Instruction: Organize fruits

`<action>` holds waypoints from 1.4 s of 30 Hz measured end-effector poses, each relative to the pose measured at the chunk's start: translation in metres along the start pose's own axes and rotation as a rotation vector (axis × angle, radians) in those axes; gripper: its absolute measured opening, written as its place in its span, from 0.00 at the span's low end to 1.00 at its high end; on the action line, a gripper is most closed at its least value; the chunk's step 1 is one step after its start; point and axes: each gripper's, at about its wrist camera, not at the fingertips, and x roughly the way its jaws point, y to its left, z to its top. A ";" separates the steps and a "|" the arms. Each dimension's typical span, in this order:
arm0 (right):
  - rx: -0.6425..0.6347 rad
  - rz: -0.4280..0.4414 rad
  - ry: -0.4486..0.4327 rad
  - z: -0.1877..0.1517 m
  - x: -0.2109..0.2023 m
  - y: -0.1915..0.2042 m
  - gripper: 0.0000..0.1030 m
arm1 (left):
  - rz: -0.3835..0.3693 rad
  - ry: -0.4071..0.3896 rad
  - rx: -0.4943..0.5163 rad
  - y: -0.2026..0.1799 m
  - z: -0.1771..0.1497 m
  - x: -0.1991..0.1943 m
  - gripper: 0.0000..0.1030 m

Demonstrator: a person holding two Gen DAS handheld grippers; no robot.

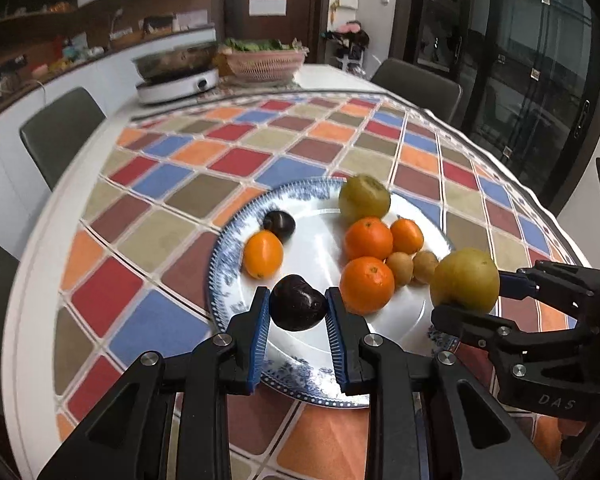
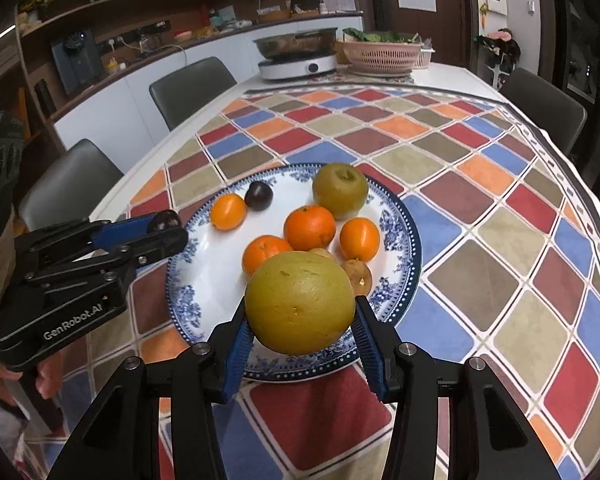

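My left gripper (image 1: 298, 304) is shut on a dark purple plum (image 1: 297, 303), held just above the near rim of the blue-and-white plate (image 1: 320, 384). My right gripper (image 2: 300, 314) is shut on a large yellow-green pear (image 2: 300, 302) over the plate's near right side; the same pear (image 1: 465, 280) shows in the left wrist view. On the plate lie a second pear (image 2: 340, 189), a second plum (image 2: 259, 195), several oranges such as the one at centre (image 2: 309, 227), and two kiwis (image 1: 400, 267). The left gripper (image 2: 168, 226) with its plum appears at the plate's left edge.
A checked cloth (image 2: 480, 200) covers the round table. At the far end stand an induction cooker with a steel pan (image 2: 298, 54) and a pink basket of greens (image 2: 384, 54). Grey chairs (image 2: 190, 90) ring the table. A person's hand (image 2: 4, 376) holds the left gripper.
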 end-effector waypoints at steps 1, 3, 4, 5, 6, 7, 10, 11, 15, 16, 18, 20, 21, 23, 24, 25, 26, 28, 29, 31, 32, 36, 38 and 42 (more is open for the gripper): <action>0.000 0.002 0.008 0.000 0.003 0.000 0.48 | -0.009 0.015 -0.006 0.001 -0.001 0.005 0.27; 0.000 0.002 0.019 0.000 0.008 -0.002 0.48 | -0.024 0.036 -0.013 0.001 -0.002 0.012 0.27; -0.001 0.001 0.026 0.000 0.010 -0.002 0.48 | -0.028 0.043 -0.014 0.000 -0.001 0.014 0.27; 0.000 0.001 0.031 0.000 0.013 -0.003 0.48 | -0.029 0.051 -0.012 0.000 -0.001 0.016 0.28; 0.004 0.003 0.039 0.000 0.015 -0.004 0.48 | -0.021 0.055 -0.009 0.000 -0.001 0.017 0.33; 0.008 0.005 0.044 -0.001 0.016 -0.004 0.48 | -0.006 0.051 -0.006 0.000 0.000 0.016 0.39; 0.014 0.011 0.054 -0.001 0.019 -0.006 0.49 | 0.016 0.019 -0.007 0.001 0.001 0.004 0.51; 0.018 0.014 0.052 -0.001 0.019 -0.006 0.53 | 0.034 0.013 -0.001 0.000 0.001 -0.001 0.52; -0.005 -0.003 -0.004 0.000 0.004 -0.003 0.58 | 0.103 -0.011 -0.006 0.000 -0.002 -0.021 0.55; -0.006 -0.008 -0.014 0.001 0.000 -0.002 0.58 | 0.119 -0.019 -0.004 -0.002 -0.004 -0.027 0.55; -0.012 -0.027 -0.036 0.000 -0.012 -0.001 0.58 | 0.147 -0.042 0.000 -0.006 -0.008 -0.041 0.57; -0.015 -0.034 -0.053 -0.002 -0.022 -0.001 0.59 | 0.161 -0.064 -0.010 -0.011 -0.013 -0.056 0.58; -0.017 -0.042 -0.063 -0.004 -0.028 0.000 0.63 | 0.167 -0.073 -0.018 -0.013 -0.015 -0.062 0.59; -0.017 -0.069 -0.095 -0.009 -0.044 0.000 0.68 | 0.183 -0.088 -0.036 -0.018 -0.021 -0.076 0.61; -0.015 -0.079 -0.107 -0.010 -0.051 -0.001 0.69 | 0.197 -0.093 -0.051 -0.019 -0.023 -0.083 0.63; -0.011 -0.090 -0.125 -0.011 -0.059 -0.001 0.69 | 0.208 -0.096 -0.069 -0.022 -0.027 -0.091 0.64; -0.008 -0.096 -0.136 -0.012 -0.066 0.000 0.71 | 0.208 -0.096 -0.080 -0.024 -0.029 -0.097 0.65; -0.001 -0.112 -0.166 -0.015 -0.083 0.000 0.75 | 0.213 -0.106 -0.104 -0.028 -0.033 -0.110 0.66; 0.003 -0.118 -0.181 -0.016 -0.091 0.001 0.77 | 0.220 -0.117 -0.116 -0.031 -0.037 -0.119 0.70; 0.007 -0.125 -0.214 -0.020 -0.109 0.002 0.78 | 0.231 -0.139 -0.124 -0.037 -0.042 -0.133 0.75; 0.002 -0.127 -0.229 -0.024 -0.118 0.004 0.80 | 0.240 -0.151 -0.124 -0.041 -0.045 -0.141 0.77; -0.013 -0.131 -0.263 -0.038 -0.146 0.009 0.82 | 0.269 -0.184 -0.112 -0.056 -0.058 -0.165 0.81; -0.012 -0.135 -0.269 -0.047 -0.157 0.010 0.82 | 0.271 -0.198 -0.104 -0.064 -0.066 -0.175 0.81; -0.003 -0.140 -0.275 -0.062 -0.175 0.009 0.83 | 0.268 -0.211 -0.104 -0.075 -0.079 -0.190 0.82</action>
